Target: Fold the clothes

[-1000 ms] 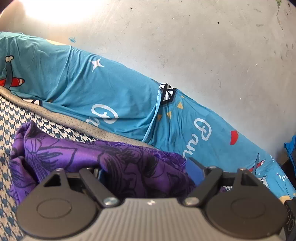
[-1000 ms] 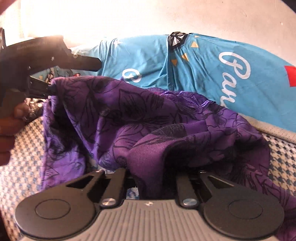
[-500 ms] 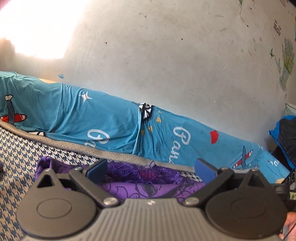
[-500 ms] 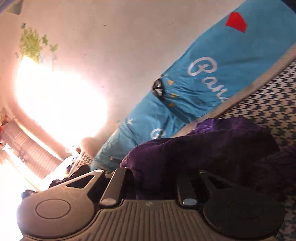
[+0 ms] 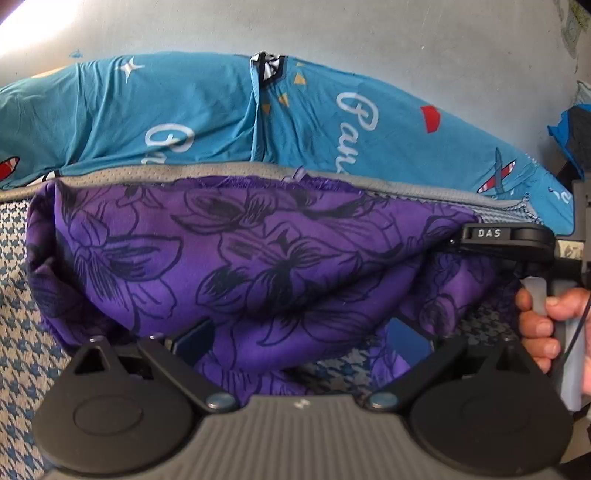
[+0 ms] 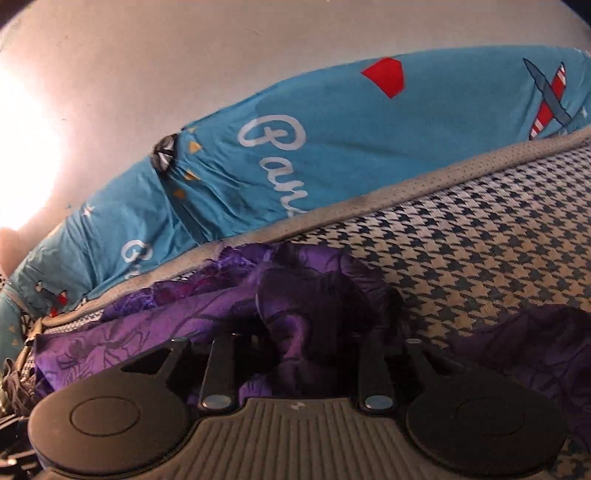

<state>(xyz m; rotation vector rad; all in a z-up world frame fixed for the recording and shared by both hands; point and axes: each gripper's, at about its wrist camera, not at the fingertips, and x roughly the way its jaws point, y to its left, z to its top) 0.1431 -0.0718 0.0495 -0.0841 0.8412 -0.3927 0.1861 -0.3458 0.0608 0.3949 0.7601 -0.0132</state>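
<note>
A purple satin garment printed with dark outlined flowers (image 5: 258,258) is seen lying on a mattress covered in blue-and-cream houndstooth cloth (image 5: 22,332), its far edge at twelve o'clock lined up along the grey mesh border of the mattress (image 5: 147,173). Beyond that border a teal bedsheet printed with white script, red shapes and aeroplanes (image 5: 184,107) is bunched against a pale plastered wall (image 5: 369,29).

The left gripper (image 5: 299,339) is held with its jaws spread wide; they have just been opening, and the lower folds of the purple cloth are draped loosely between the blue pads without being pressed. In the left wrist view the right gripper (image 5: 454,243) is seen at three o'clock, its black finger laid on the cloth's right-hand edge, with the person's hand (image 5: 543,325) wrapped round the handle below it. In the right wrist view a bunched ridge of purple fabric (image 6: 295,332) stands between the right gripper's fingers; those jaws have just been opening, and whether the pads are pressing on the cloth cannot be told.

The task is judged to be in its early-to-middle part: the garment appears doubled into a broad, slack band, but deep wrinkles and a sagging lower hem are left. Smoothing and at least one further fold are probably still needed.
</note>
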